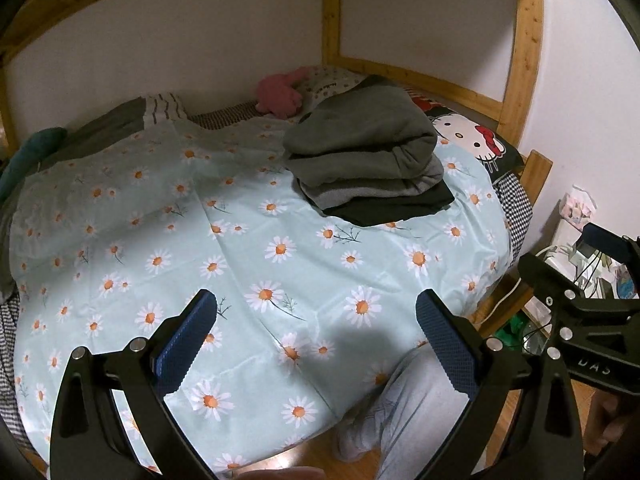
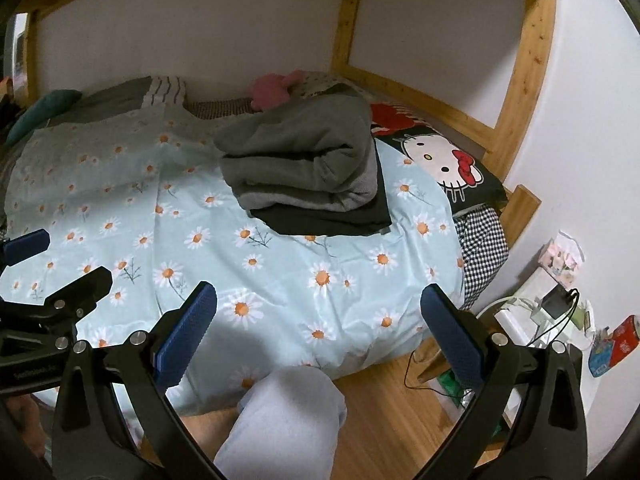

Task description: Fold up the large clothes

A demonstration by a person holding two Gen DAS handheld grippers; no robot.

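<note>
A stack of folded clothes [image 1: 366,156] [image 2: 308,164], grey pieces on top of a black one, lies on the far right part of the daisy-print bed cover [image 1: 200,240] [image 2: 120,200]. My left gripper [image 1: 316,320] hovers open over the near edge of the bed, well short of the stack, with nothing between its blue pads. My right gripper [image 2: 318,316] is also open and empty, held over the bed's near edge and the floor. Each gripper shows at the side of the other's view: the right gripper [image 1: 568,256] and the left gripper [image 2: 60,260].
A cartoon-cat pillow [image 1: 476,140] [image 2: 444,160] and a pink plush toy [image 1: 280,94] lie at the head of the bed. The wooden bed frame [image 1: 524,60] rises at the right. A person's leg in light trousers [image 2: 288,420] stands by the bed. Chargers and cables [image 2: 552,304] sit on the right.
</note>
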